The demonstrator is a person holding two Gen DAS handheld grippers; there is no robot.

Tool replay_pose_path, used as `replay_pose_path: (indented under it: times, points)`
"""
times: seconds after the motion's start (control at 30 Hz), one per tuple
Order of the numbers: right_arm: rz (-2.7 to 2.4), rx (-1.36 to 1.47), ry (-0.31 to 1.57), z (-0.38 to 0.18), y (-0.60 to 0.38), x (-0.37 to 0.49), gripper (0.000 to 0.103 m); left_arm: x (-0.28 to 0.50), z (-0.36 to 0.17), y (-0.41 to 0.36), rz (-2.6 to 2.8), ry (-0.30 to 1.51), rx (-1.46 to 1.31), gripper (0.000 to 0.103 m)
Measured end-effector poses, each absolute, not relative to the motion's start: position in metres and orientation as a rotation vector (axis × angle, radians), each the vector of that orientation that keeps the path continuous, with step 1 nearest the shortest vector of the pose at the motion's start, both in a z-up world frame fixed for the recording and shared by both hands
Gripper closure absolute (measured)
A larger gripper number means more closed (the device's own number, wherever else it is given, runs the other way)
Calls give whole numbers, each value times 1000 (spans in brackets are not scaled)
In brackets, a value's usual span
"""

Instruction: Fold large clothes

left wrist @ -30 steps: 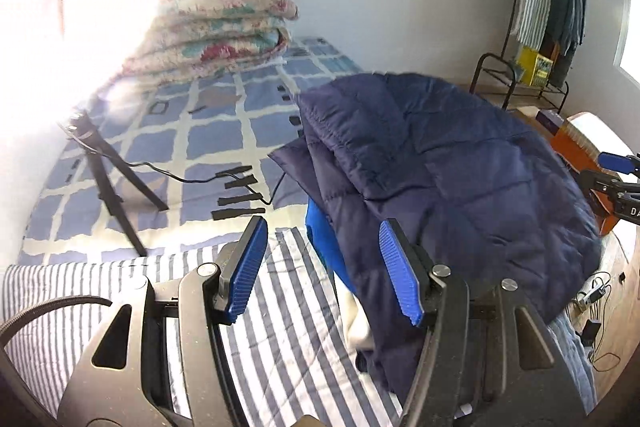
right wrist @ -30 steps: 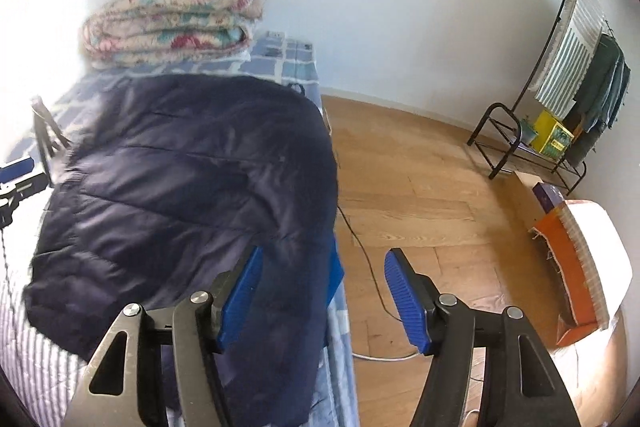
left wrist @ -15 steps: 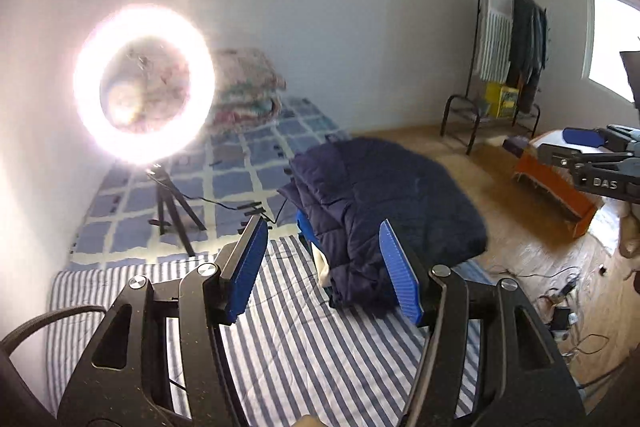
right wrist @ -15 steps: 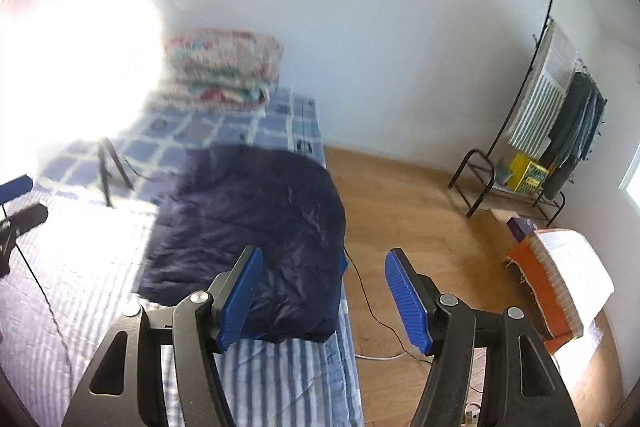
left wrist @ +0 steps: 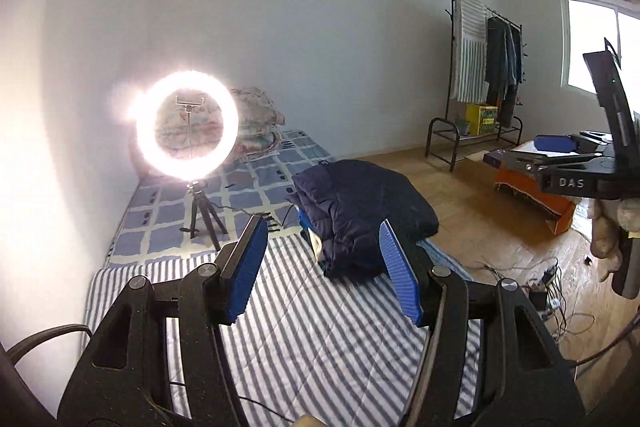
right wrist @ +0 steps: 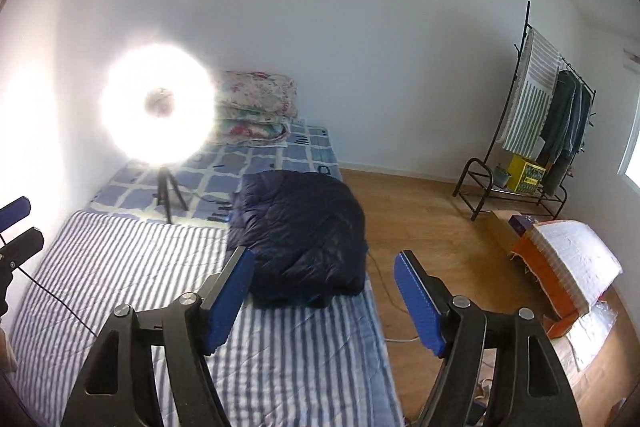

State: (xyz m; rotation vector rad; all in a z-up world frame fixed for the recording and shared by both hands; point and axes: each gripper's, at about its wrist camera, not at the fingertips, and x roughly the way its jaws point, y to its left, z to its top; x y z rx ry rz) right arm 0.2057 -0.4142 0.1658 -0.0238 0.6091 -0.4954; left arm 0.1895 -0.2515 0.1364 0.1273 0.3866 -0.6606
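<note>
The jacket [right wrist: 302,227] lies folded on the bed [right wrist: 120,267], well ahead of both grippers. It looks puffy, light and slippery; pinch a quilted edge. Left gripper [left wrist: 322,267] gapes empty; right gripper [right wrist: 324,299] is opening, empty.

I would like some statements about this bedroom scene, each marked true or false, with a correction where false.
1. The navy puffer jacket lies folded on the bed. True.
2. The left tool grips the jacket. False: nothing is between its fingers.
3. The ring light is switched off. False: it glows brightly.
4. A folded floral quilt sits at the far end of the bed. True.
5. The clothes rack is bare. False: garments hang on it.
</note>
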Motion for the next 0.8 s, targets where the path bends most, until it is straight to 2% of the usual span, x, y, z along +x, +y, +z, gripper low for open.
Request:
replay_pose_path:
  times: [0.07,0.27,0.37,0.43,0.47,0.5,0.57,0.7,0.8]
  points:
    - [-487,-24,608,161,-401,197,28,169,135,-238,-659,375,135,42]
    - [-485,-48,601,142,-354,172,17,128,121,-211,-657,370,127,42]
    - [-493,-56,595,130,-333,159,9,112,109,-199,-651,371,121,42]
    - [-513,-64,580,124,-324,153,0,105,101,-194,-650,377,120,42]
    - [-519,-65,574,121,-320,151,0,103,96,-191,-646,379,122,41]
    - [-521,-61,572,116,-315,149,0,102,92,-190,-646,385,126,40]
    - [-515,-41,565,108,-309,146,0,102,84,-187,-649,395,121,26]
    - [-518,9,534,94,-304,139,0,97,67,-179,-653,425,134,24]
    - [-517,63,514,81,-304,133,0,95,64,-174,-642,414,134,14]
